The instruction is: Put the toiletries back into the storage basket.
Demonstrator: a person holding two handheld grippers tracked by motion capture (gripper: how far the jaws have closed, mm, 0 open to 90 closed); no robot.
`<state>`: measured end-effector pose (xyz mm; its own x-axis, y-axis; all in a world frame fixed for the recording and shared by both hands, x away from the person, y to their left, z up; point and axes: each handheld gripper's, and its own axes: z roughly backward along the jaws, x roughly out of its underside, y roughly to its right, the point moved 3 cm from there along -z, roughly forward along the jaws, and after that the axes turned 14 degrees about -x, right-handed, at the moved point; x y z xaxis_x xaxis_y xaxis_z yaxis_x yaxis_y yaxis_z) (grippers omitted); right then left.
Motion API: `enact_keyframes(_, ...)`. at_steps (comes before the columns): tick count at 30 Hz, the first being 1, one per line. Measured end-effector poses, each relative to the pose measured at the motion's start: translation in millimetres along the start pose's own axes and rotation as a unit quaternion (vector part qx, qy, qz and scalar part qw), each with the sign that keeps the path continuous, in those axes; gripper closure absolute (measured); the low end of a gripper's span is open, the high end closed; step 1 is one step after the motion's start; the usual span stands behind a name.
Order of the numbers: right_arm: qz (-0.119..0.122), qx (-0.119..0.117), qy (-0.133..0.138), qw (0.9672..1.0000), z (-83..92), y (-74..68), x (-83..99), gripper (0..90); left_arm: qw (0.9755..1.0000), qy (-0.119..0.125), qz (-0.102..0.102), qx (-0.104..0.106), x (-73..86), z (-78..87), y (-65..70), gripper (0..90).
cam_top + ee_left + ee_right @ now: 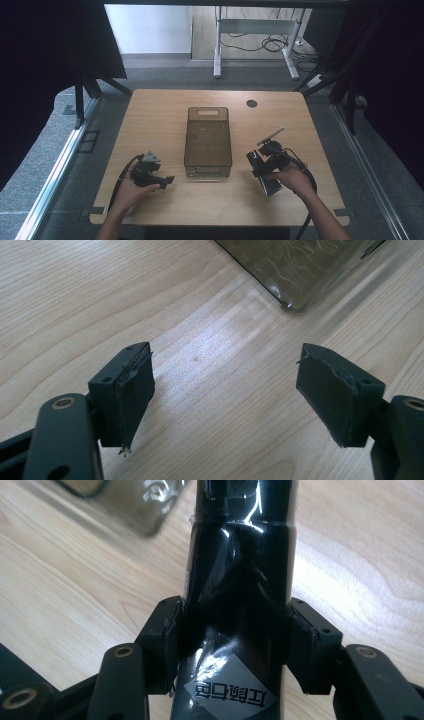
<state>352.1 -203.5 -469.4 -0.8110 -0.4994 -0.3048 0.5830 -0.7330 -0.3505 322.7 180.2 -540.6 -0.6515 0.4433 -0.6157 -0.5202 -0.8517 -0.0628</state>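
Observation:
A glossy black plastic-wrapped package (240, 570) with a grey printed label stands between the jaws of my right gripper (235, 630), whose pads press on both of its sides. In the high view that right gripper (262, 167) holds the black package (269, 186) above the table, right of the smoky see-through bin (188, 145). My left gripper (169, 179) rests near the bin's near left corner. Its jaws stand wide apart in the left gripper view, with my left gripper (225, 385) holding nothing over bare wood. A corner of the bin (300, 275) lies just beyond them.
The wooden table (150, 115) has a dark round cable hole (251, 103) at its far right. A corner of the bin (135, 510) lies beyond the package. Behind the table stand a white desk frame (217, 55) and floor cables (272, 44); dark curtains flank both sides.

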Motion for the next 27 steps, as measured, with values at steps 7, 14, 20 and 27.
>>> enact_keyframes(7,0.012,-0.013,0.011,0.9998,4.0,-5.4,-11.9,45.4,1.0,0.001,-0.003,0.0,-0.3,0.4,0.3,23.6)
enact_keyframes(14,0.023,-0.023,0.021,0.9992,6.5,-10.3,-19.6,45.3,1.0,-0.002,-0.007,0.002,-0.4,-1.5,2.3,23.5)
enact_keyframes(20,0.023,-0.023,0.027,0.9991,10.0,-14.0,-26.9,45.4,1.0,-0.001,-0.006,0.001,-0.4,-1.5,2.7,23.5)
enact_keyframes(27,0.022,-0.022,0.042,0.9986,21.1,-17.9,-42.4,45.4,0.9999,-0.002,-0.011,0.002,-0.6,-2.2,3.1,23.6)
